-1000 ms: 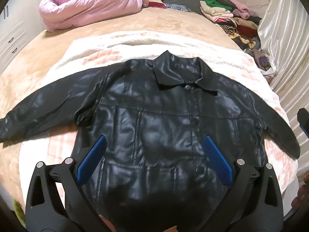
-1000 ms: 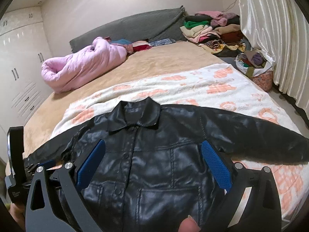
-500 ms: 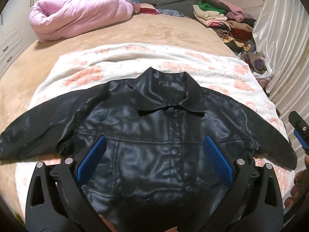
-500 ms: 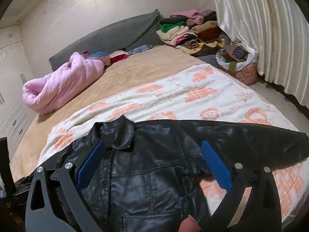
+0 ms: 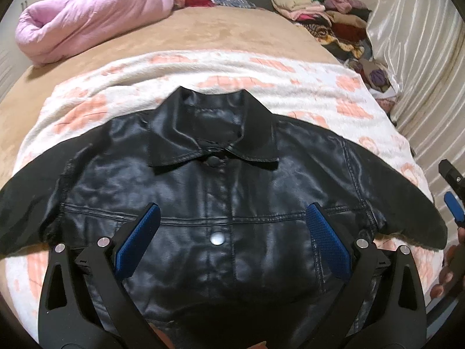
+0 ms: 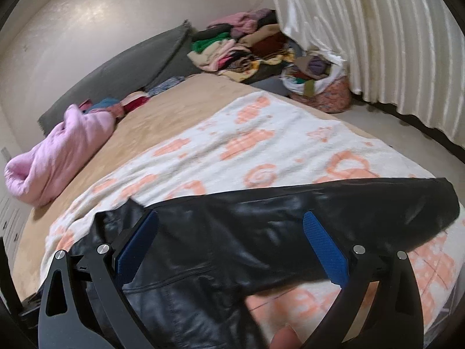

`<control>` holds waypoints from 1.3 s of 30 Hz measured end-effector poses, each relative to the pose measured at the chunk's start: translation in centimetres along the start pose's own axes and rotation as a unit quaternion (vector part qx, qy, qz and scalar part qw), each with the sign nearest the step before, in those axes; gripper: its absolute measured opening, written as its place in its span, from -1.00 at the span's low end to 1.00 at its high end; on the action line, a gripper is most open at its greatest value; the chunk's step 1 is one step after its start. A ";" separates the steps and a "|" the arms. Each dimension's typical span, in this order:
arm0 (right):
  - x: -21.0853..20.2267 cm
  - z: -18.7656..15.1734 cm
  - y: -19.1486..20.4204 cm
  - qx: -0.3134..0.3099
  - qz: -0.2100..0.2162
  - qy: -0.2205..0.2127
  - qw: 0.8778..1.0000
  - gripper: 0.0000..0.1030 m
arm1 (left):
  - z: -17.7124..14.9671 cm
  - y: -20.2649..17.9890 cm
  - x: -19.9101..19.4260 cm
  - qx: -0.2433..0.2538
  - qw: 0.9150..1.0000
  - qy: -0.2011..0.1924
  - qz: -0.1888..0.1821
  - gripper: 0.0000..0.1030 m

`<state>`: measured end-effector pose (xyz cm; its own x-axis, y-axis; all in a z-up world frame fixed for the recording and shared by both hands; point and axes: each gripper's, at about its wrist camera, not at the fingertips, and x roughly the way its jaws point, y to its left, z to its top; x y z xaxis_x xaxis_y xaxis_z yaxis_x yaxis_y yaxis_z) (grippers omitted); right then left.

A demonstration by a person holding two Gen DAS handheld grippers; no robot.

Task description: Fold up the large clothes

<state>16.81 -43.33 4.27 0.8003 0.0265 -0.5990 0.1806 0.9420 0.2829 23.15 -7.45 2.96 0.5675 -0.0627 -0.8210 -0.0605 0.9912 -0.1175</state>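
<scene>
A black leather jacket (image 5: 221, 192) lies face up on a white blanket with orange patterns (image 5: 261, 75), collar away from me and both sleeves spread sideways. My left gripper (image 5: 232, 212) hovers open over the jacket's chest, blue pads wide apart and nothing between them. My right gripper (image 6: 229, 221) is open above the jacket's right sleeve (image 6: 334, 212), which runs out to a cuff (image 6: 444, 203) at the right. In the left wrist view the right gripper's tip (image 5: 453, 203) shows at the far right edge.
The blanket covers a tan bed (image 5: 218, 32). A pink quilt bundle (image 5: 87, 14) lies at the far left. A pile of folded clothes (image 6: 241, 49) and a bag of clothes (image 6: 319, 87) sit at the far right. A pale curtain (image 6: 377, 29) hangs along the right side.
Both grippers have come lower and closer to the jacket. The right gripper has swung rightward, from the jacket's body to its right sleeve. Both have stayed open.
</scene>
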 end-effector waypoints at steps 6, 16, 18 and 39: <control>1.0 0.1 -3.7 0.034 -0.046 -0.008 0.998 0.92 | -0.4 -1.8 2.2 0.011 1.000 0.014 -0.005 0.82; 1.9 -0.1 -11.6 0.130 -0.115 -0.009 0.985 0.92 | -1.4 -5.1 5.1 0.041 0.998 0.038 -0.015 0.82; 1.8 -0.2 -13.5 0.158 -0.129 -0.011 0.979 0.92 | -1.4 -6.0 5.6 0.051 0.998 0.041 -0.022 0.82; 2.9 -5.0 -27.2 0.394 -0.122 -0.033 0.910 0.77 | 0.5 -8.0 8.0 0.059 0.996 0.052 -0.042 0.82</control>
<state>11.36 -67.17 -8.88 0.7101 -0.1964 -0.6762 0.6902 0.3843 0.6131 28.53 -15.79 -2.37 0.4778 -0.1525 -0.8651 0.0844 0.9882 -0.1276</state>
